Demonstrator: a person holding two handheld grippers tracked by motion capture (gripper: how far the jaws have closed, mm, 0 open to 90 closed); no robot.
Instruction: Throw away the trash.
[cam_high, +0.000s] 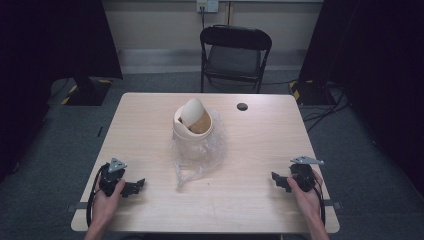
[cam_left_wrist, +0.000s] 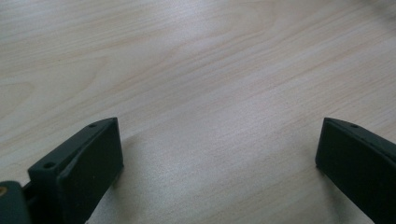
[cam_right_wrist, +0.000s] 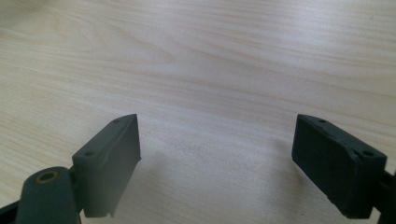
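Resting on the light wooden table (cam_high: 260, 150), the left gripper (cam_high: 134, 187) and right gripper (cam_high: 278, 180) sit near the front corners, each held by a hand, jaws spread wide over bare wood with nothing between them. At table centre stands a small cream swing-lid bin (cam_high: 192, 122), its clear plastic bag (cam_high: 192, 165) spilling toward the person. A black folding chair (cam_high: 235, 55) stands beyond the table.

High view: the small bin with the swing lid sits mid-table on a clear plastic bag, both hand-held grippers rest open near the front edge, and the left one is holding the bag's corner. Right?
Not quite. The left hand-held gripper holds nothing: the left gripper view shows bare table between its open jaws, and the high view shows the plastic bag apart from it. The bin and the open right hand-held gripper are as you say.
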